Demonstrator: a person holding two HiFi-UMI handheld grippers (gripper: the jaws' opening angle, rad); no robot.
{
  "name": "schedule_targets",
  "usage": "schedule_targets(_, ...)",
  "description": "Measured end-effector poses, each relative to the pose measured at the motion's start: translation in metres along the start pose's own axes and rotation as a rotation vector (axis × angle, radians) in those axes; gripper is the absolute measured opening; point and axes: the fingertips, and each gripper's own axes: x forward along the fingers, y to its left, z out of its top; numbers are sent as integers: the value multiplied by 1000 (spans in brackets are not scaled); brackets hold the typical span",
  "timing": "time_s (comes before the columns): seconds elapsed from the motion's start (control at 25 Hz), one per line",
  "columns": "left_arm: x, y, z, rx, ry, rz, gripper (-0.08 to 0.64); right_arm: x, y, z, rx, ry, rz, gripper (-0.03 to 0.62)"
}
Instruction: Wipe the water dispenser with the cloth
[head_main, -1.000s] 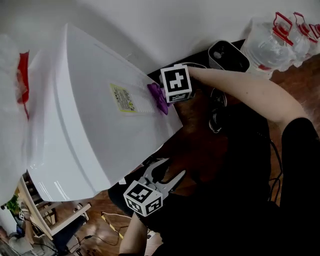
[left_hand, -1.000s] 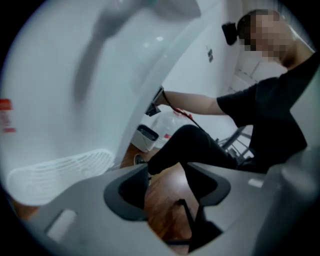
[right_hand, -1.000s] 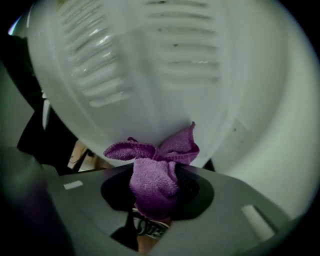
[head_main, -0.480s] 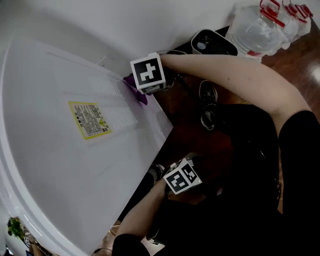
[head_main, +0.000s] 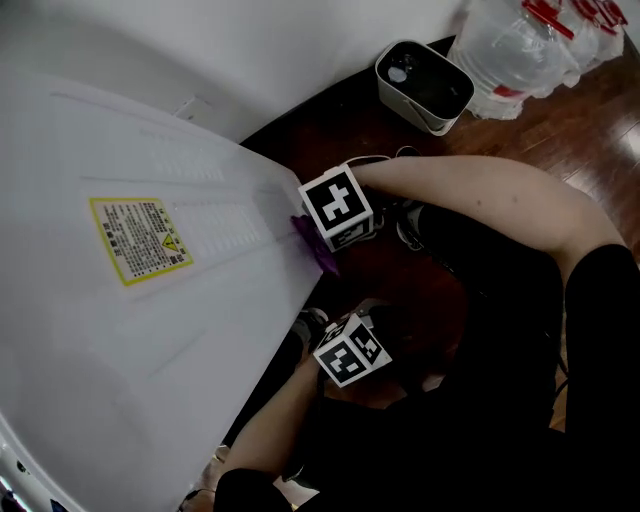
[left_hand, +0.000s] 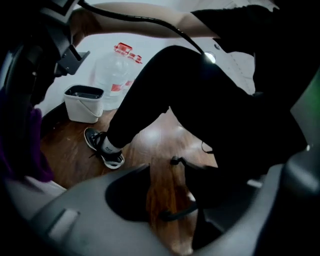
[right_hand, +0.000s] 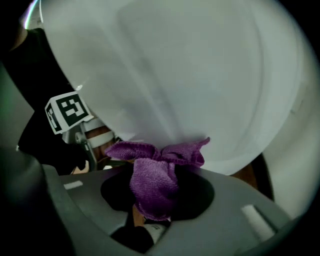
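Two tools are in the person's hands, one in each. The right tool (head_main: 322, 238) holds one purple fuzzy cloth (right_hand: 152, 182), and its jaws are pinched on the bunched middle of it. The loose ends of the cloth spread out just past the tool's tips. They touch the one big white plastic water dispenser (head_main: 150, 330) close to its edge. The dispenser fills the space in front of the right tool. One yellow sticker with small print (head_main: 140, 238) sits on the white side, well away from the tool's tips.

The left tool (left_hand: 165, 200) is lower down, near the right tool but apart from it, beside the dispenser's edge. Its jaws stand apart with nothing between them, and they have just been closing a little. Only the brown wooden floor (left_hand: 145, 145) shows through the gap. Past its tips there is one black and white shoe (left_hand: 105, 150) on the person's foot. Farther off stands one white bucket with a dark inside (left_hand: 84, 102). Clear plastic water bottles with red tops (left_hand: 117, 70) stand just behind the bucket, but I cannot count them.

Each tool has one white cube with black squares, so there are two cubes.
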Motion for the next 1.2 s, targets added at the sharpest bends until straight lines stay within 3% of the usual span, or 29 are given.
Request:
schedule_targets(0.08,4,-1,-14,15,57,-12,239,18,33,-2,-1,-17,87,144)
schedule_targets(0.16,8,-4,-27,38,109,-24,239,26,31,-10,18,-6,79,144)
schedule_targets(0.2,9,-3,-30,47,127,-18,239,22,12,-18,36,14,4,144)
schedule_targets(0.28,7,4,-28,48,135,8,239,-1,-58,-36,83,55,-261,144)
schedule_targets(0.36,-3,10,-20,17,105,48,239,-29,-117,-37,162,-12,-454,144)
schedule_targets(0.48,-29,19,-7,-16,67,132,239,-67,-177,-23,257,-172,-581,144)
schedule_targets(0.6,-45,22,-4,-24,81,191,236,-83,-208,-19,294,-200,-628,144)
schedule_targets(0.68,-42,23,-9,-59,99,214,229,-59,-207,-25,274,-157,-570,144)
schedule_targets(0.76,-33,26,-19,-101,121,226,229,-14,-182,-38,233,-80,-433,144)
schedule_targets(0.84,-23,26,-31,-146,145,213,229,42,-130,-52,175,3,-222,144)
schedule_targets(0.96,-14,26,-39,-153,191,184,229,101,-37,-67,147,105,180,144)
schedule_targets(1.0,-13,27,-38,-142,204,180,229,109,-17,-71,156,129,282,145)
schedule_targets(1.04,-13,29,-37,-132,212,178,229,112,-11,-73,167,138,331,144)
schedule_targets(1.12,-13,34,-32,-124,218,182,228,109,-42,-72,200,104,268,146)
schedule_targets(1.2,-13,39,-27,-130,210,193,229,87,-115,-67,260,22,42,146)
